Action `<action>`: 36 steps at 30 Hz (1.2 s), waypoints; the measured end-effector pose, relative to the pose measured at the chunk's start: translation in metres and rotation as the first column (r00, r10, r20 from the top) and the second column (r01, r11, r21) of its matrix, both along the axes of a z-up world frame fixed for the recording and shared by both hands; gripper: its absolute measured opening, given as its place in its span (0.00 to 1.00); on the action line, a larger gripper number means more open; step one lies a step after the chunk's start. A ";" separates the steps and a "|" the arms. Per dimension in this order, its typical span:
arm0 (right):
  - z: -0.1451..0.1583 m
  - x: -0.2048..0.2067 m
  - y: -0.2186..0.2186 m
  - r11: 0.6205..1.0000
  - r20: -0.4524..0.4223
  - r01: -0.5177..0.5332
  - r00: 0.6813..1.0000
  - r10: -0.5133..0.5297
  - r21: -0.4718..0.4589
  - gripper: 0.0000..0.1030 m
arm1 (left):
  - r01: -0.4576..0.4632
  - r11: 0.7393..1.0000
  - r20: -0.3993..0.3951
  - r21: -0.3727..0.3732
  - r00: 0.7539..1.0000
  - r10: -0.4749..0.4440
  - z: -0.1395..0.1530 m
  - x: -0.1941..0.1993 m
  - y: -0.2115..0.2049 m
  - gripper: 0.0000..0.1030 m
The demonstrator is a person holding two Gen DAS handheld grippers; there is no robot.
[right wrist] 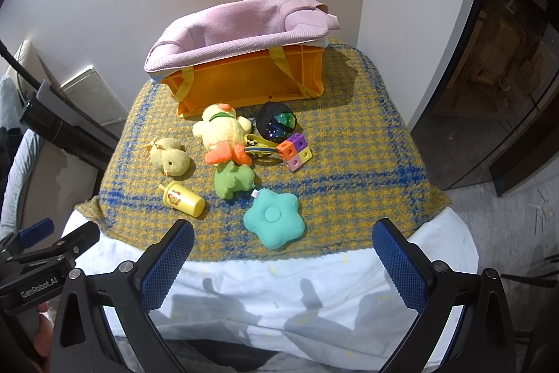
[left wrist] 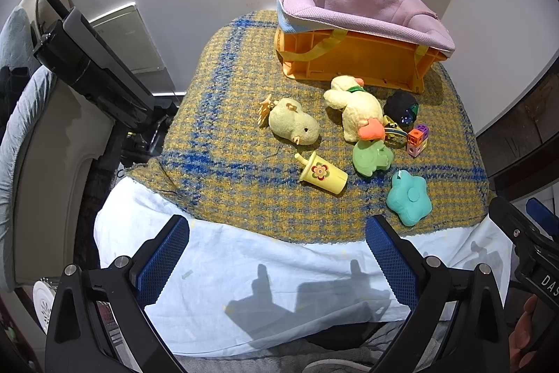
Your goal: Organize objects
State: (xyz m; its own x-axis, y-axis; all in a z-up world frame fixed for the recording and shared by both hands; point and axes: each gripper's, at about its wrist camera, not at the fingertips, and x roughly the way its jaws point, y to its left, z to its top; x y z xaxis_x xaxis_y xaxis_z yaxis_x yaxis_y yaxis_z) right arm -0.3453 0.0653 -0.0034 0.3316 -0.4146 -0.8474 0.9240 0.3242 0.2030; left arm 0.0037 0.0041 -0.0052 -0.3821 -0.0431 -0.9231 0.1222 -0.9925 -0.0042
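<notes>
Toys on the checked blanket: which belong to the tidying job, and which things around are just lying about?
For the job: orange bin, duck plush, chick plush, yellow cup, green frog, teal flower, cube blocks, dark ball.

Lying about: pink cloth draped over the bin, checked blanket, white sheet.

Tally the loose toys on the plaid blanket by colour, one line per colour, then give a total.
Yellow: 4, chick plush, duck plush, toy cup, partly hidden strap toy
Green: 1, frog toy
Teal: 1, flower cushion
Black: 1, starry ball
Multicolour: 1, linking cubes
Total: 8
</notes>
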 end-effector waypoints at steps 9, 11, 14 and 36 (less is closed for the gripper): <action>0.000 0.000 -0.001 1.000 0.001 -0.004 1.000 0.004 0.001 0.99 | -0.221 0.975 0.003 -0.013 0.975 0.221 -0.001 -0.001 0.001 1.00; 0.000 0.000 -0.001 1.000 0.002 -0.005 1.000 0.005 0.001 0.99 | -0.223 0.975 0.004 -0.012 0.975 0.223 -0.001 0.000 0.001 1.00; 0.000 0.000 -0.001 1.000 0.002 -0.006 1.000 0.006 0.002 0.99 | -0.226 0.974 0.005 -0.013 0.974 0.227 -0.001 0.000 0.001 1.00; -0.021 -0.009 -0.006 1.000 0.011 0.002 1.000 -0.003 0.026 0.99 | -0.231 0.973 -0.032 -0.007 0.972 0.231 -0.009 -0.005 0.004 1.00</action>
State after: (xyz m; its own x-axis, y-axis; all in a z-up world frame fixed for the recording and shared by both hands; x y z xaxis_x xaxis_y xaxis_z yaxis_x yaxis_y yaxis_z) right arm -0.3539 0.0588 -0.0242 0.3402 -0.3931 -0.8543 0.9224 0.3162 0.2218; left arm -0.0008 0.0083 -0.0145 -0.3890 -0.1437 -0.9100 0.3483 -0.9374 -0.0009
